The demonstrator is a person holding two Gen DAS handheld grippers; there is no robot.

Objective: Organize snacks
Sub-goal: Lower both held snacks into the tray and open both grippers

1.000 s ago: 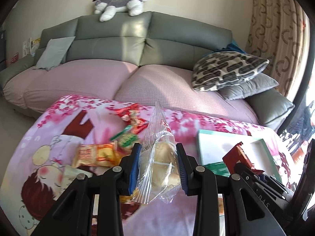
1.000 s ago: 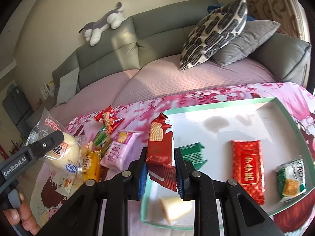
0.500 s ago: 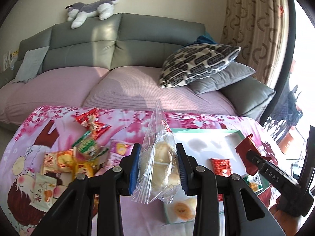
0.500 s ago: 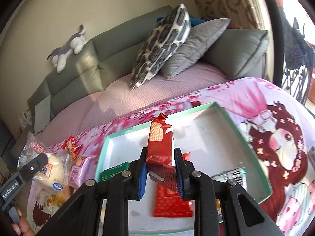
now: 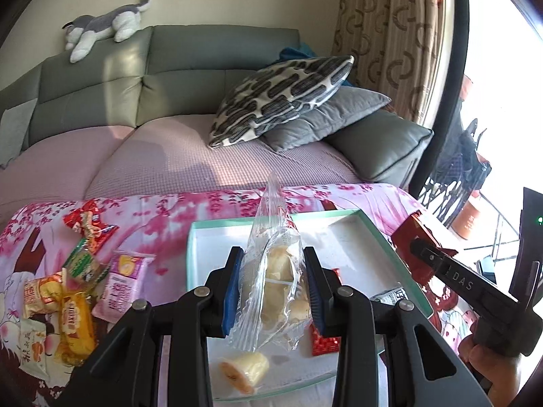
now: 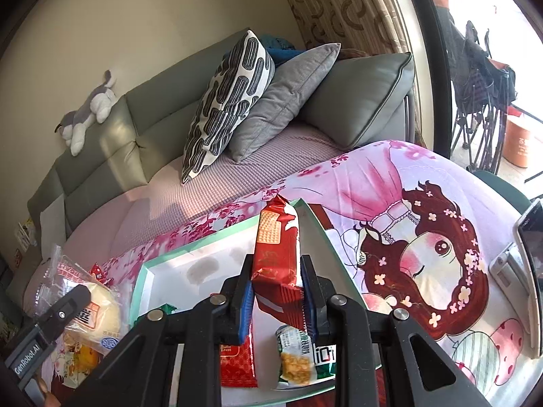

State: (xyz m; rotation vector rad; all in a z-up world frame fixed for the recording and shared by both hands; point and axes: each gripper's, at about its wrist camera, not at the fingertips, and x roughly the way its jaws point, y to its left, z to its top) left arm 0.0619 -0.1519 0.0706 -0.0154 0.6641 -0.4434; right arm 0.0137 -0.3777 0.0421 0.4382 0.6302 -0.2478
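My left gripper (image 5: 273, 285) is shut on a clear bag of bread rolls (image 5: 276, 271), held upright over the near left part of the white tray with a mint-green rim (image 5: 271, 220). My right gripper (image 6: 276, 296) is shut on a red biscuit packet (image 6: 276, 261), hanging above the tray's (image 6: 237, 229) right side. In the tray lie a small unwrapped-looking cake (image 5: 242, 369), a flat red packet (image 6: 237, 363) and a green-and-white snack bag (image 6: 298, 359). The right gripper (image 5: 420, 254) shows at the right edge of the left wrist view.
Several loose snacks (image 5: 78, 281) lie on the pink cartoon-print cloth (image 6: 424, 237) left of the tray. A grey sofa with cushions (image 5: 281, 98) stands behind. A phone on a stand (image 6: 529, 271) sits at the cloth's right edge.
Both grippers have swung rightward with their packets; the bread bag has come from over the loose snacks to over the tray, and the red packet has shifted toward the tray's right side.
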